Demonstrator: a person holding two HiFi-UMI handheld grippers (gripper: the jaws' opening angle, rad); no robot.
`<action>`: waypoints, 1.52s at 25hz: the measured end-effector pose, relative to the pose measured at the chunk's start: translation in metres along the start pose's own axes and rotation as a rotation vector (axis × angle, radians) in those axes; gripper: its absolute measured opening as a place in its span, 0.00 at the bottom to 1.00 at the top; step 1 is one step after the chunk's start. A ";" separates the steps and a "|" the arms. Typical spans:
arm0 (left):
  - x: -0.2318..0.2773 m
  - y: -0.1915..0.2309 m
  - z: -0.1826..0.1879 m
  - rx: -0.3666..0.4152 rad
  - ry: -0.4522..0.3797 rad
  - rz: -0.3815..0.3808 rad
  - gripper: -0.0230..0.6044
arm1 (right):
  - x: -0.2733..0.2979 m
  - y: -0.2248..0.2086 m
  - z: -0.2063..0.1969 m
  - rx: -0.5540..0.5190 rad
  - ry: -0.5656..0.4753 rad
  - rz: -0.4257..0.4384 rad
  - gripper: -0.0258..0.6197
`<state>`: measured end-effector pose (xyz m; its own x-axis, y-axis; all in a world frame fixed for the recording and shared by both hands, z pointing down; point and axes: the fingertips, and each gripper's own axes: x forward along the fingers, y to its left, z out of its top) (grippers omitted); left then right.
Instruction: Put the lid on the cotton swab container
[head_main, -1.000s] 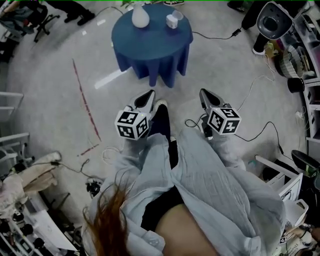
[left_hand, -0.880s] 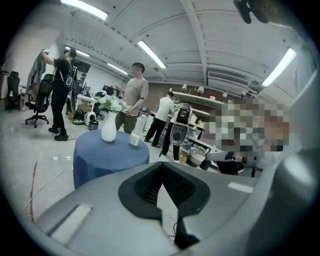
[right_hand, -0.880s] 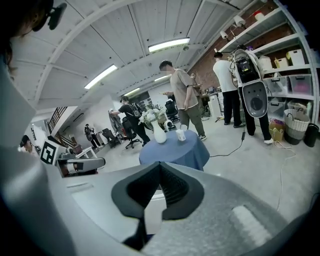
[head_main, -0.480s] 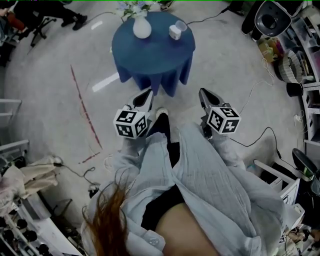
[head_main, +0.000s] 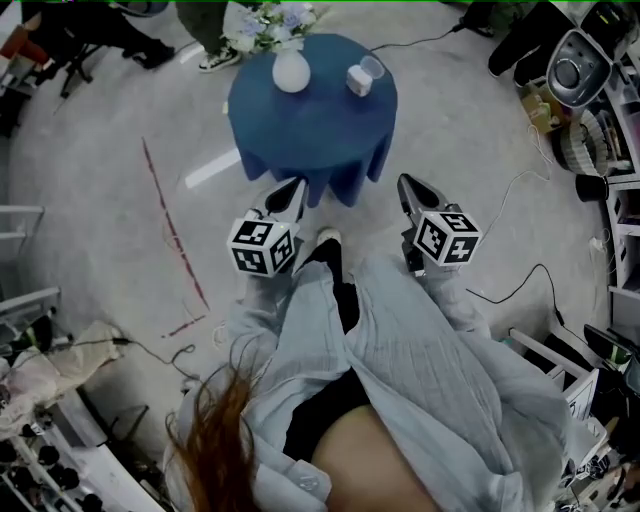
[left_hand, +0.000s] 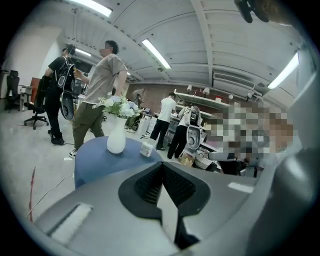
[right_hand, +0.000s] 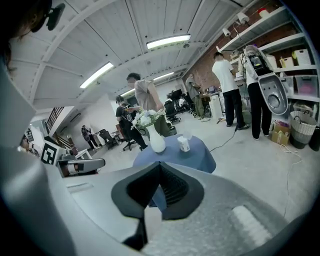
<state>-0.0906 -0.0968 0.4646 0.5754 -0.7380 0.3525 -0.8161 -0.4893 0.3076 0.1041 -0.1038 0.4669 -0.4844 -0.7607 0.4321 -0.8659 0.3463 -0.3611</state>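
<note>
Head view: we hold the left gripper (head_main: 296, 188) and right gripper (head_main: 406, 184) low before us, each with its jaws pressed together on nothing. Well ahead, the cotton swab container (head_main: 357, 80) stands on the blue table (head_main: 310, 135) near a white vase (head_main: 291, 73). The clear piece just beside it may be the lid (head_main: 372, 67).

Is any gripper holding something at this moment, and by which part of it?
Nothing is held: the left gripper and the right gripper are both shut and empty.
</note>
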 end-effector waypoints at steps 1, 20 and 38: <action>0.003 0.005 0.002 0.000 -0.001 0.001 0.07 | 0.005 -0.001 0.002 -0.001 -0.001 0.000 0.04; 0.032 0.036 0.012 0.015 0.029 -0.043 0.07 | 0.041 -0.001 0.012 0.034 -0.018 -0.026 0.04; 0.046 0.039 0.008 -0.017 0.053 -0.038 0.07 | 0.048 -0.016 0.005 0.093 0.042 -0.030 0.04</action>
<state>-0.0970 -0.1533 0.4862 0.6080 -0.6937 0.3862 -0.7931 -0.5078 0.3365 0.0952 -0.1484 0.4894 -0.4653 -0.7453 0.4775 -0.8654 0.2699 -0.4221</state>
